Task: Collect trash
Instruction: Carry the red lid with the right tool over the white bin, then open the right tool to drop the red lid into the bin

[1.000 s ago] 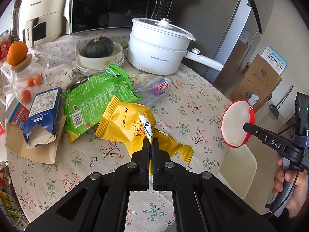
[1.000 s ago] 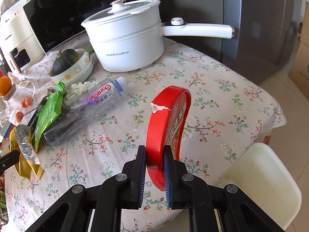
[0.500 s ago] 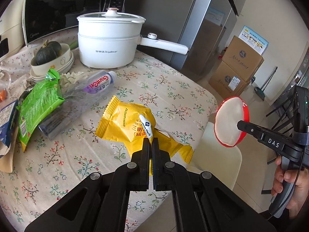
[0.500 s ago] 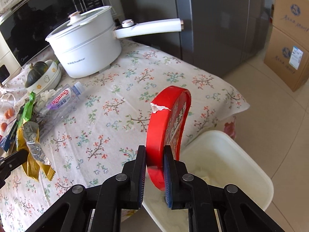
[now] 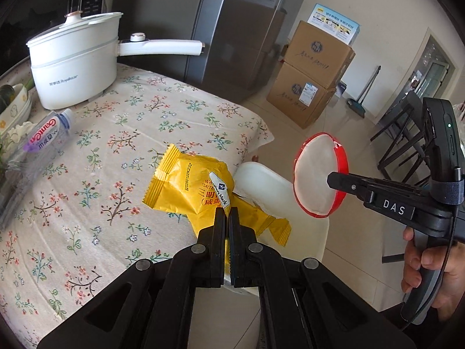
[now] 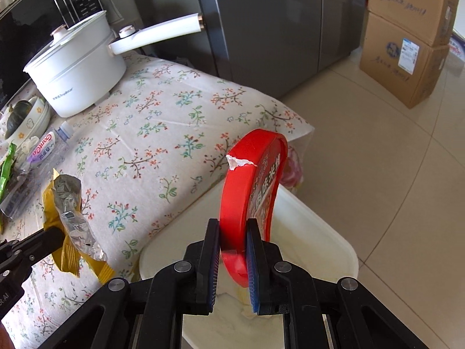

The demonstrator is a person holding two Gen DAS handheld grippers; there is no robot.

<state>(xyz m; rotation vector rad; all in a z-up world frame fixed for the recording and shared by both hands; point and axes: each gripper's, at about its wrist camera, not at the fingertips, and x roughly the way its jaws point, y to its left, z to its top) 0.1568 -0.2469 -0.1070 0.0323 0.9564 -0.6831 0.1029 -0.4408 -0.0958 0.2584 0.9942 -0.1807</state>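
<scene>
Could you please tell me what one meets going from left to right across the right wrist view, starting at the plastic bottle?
Plastic bottle → yellow wrapper in the left gripper → red lid in the right gripper → cardboard boxes.

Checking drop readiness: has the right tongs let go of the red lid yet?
No, the right tongs stand shut on the rim of the red lid, held on edge over the white bin.
</scene>
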